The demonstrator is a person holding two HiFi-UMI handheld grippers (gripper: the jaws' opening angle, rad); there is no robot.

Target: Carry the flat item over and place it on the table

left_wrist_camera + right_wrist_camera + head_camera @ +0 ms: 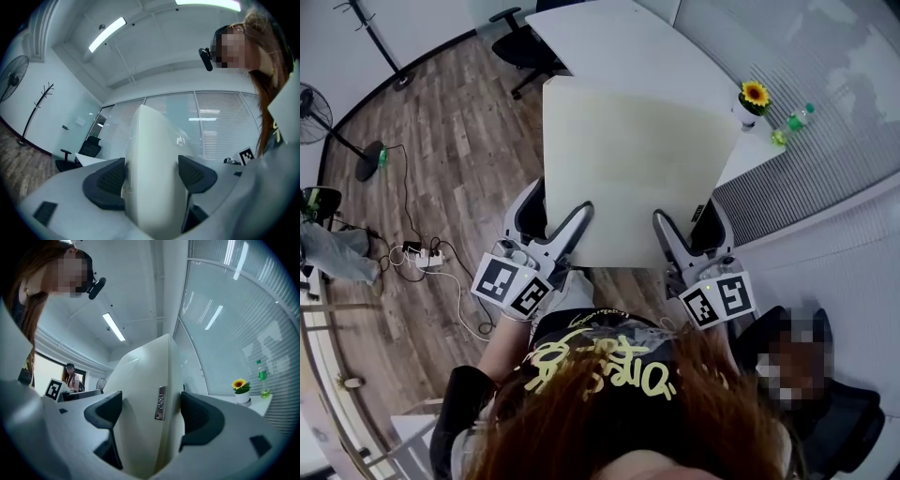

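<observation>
Reddish hair (619, 422) fills the foot of the head view as a person holds a cream flat panel (637, 169) out over the wooden floor (441, 122), pinched along its near edge by both tools. The left gripper (555, 217) is clamped near the panel's near left corner and the right gripper (689, 230) near its near right, each gripper view showing the board's edge wedged between dark pads. The panel's far edge overlaps the near edge of the white table (609, 37), though whether it touches the worktop cannot be made out from above. Held along one edge only, the board could sag and slide out of the pads. A swing to the right risks toppling the sunflower pot (754, 98) at the worktop's right corner, and cables (422, 253) on the floor to the left could catch a foot.
</observation>
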